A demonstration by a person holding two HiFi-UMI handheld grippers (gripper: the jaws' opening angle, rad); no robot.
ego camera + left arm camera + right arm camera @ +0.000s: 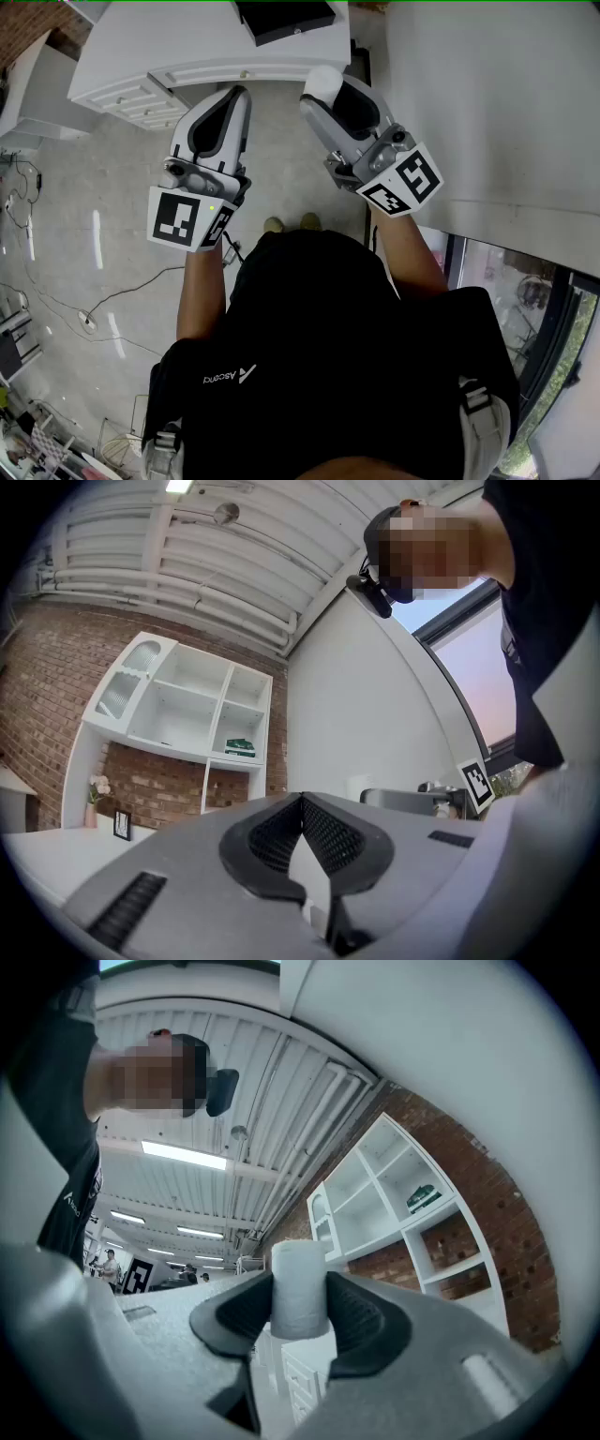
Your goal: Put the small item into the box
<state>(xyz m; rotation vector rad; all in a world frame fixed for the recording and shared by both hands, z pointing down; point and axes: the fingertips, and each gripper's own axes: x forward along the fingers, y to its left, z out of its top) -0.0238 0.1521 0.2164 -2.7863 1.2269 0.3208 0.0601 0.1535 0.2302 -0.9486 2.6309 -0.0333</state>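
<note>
My right gripper (325,94) is shut on a small white cylinder (323,81), which stands up between the black pads. The right gripper view shows the cylinder (298,1283) pressed from both sides by the right gripper (298,1305). Beside it, my left gripper (234,96) is raised to about the same height, its jaws closed tip to tip with nothing in them. In its own view the left gripper (302,801) has its pads touching at the tips. A black flat box (284,19) lies on the white counter (159,47) ahead of both grippers.
The counter has drawers (131,98) on its near side. A tall white panel (487,112) stands at the right, with a window (506,281) below it. Cables (94,309) trail over the glossy floor at the left. A white shelf unit (187,705) stands against a brick wall.
</note>
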